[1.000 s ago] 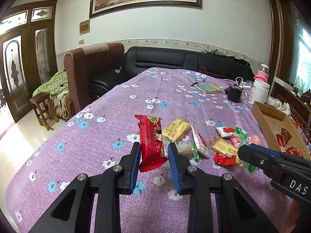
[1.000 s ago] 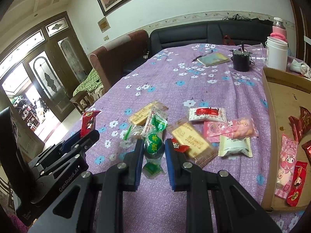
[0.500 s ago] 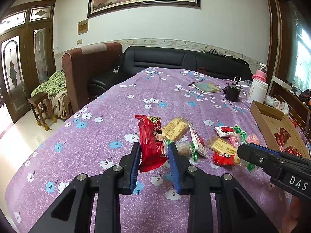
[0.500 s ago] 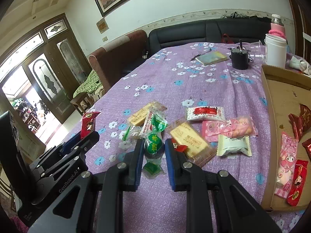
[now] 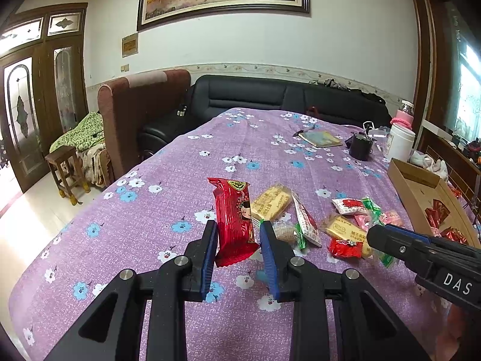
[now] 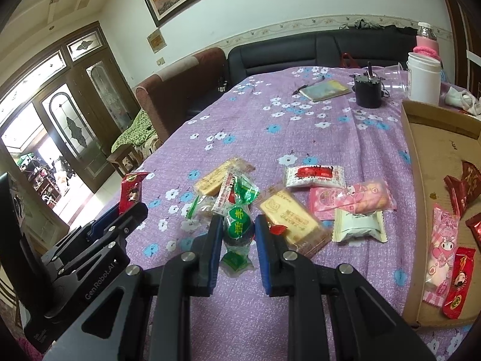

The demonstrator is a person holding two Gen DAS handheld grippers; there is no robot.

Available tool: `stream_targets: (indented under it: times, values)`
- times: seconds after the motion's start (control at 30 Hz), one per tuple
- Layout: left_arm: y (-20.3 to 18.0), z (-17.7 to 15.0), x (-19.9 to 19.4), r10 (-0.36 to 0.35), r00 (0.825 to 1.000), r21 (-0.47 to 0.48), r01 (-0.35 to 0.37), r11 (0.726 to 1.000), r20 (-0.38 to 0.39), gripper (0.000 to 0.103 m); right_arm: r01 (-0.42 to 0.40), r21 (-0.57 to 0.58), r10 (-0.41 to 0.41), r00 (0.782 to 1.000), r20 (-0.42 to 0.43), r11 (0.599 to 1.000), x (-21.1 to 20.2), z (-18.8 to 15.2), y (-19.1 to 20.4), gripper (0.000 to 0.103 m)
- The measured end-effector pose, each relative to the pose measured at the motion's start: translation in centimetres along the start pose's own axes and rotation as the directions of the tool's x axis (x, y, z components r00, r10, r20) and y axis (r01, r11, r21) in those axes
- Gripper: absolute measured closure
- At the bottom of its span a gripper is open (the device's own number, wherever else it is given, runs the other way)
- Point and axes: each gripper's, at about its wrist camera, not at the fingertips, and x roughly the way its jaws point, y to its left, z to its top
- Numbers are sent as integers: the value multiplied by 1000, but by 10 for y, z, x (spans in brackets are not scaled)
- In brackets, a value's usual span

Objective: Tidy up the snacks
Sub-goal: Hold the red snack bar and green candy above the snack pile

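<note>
My left gripper (image 5: 239,240) is shut on a long red snack packet (image 5: 234,219), held just above the purple flowered tablecloth (image 5: 168,198). My right gripper (image 6: 239,234) is shut on a green-wrapped sweet (image 6: 237,225) with a clear twisted end. A heap of loose snacks lies ahead: a yellow biscuit pack (image 6: 288,216), a white-and-red packet (image 6: 314,176), a pink packet (image 6: 351,198), a white pouch (image 6: 359,225). The cardboard tray (image 6: 421,162) at the right holds red and pink packets. In the right wrist view the left gripper (image 6: 132,207) shows at lower left with the red packet.
At the table's far end stand a notebook (image 6: 326,90), a black cup (image 6: 368,91), a white jar (image 6: 424,79) and a bottle with a pink sleeve (image 6: 427,40). A black sofa (image 5: 270,99) and a brown armchair (image 5: 135,111) lie beyond the table.
</note>
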Motion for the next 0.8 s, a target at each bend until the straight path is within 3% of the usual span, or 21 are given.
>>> stream_targets:
  times: [0.8]
  values:
    - [-3,1,0,21,1000,15,-21,1000,8,73,2,32,-2,1000,6,999,-4,2,-7,82]
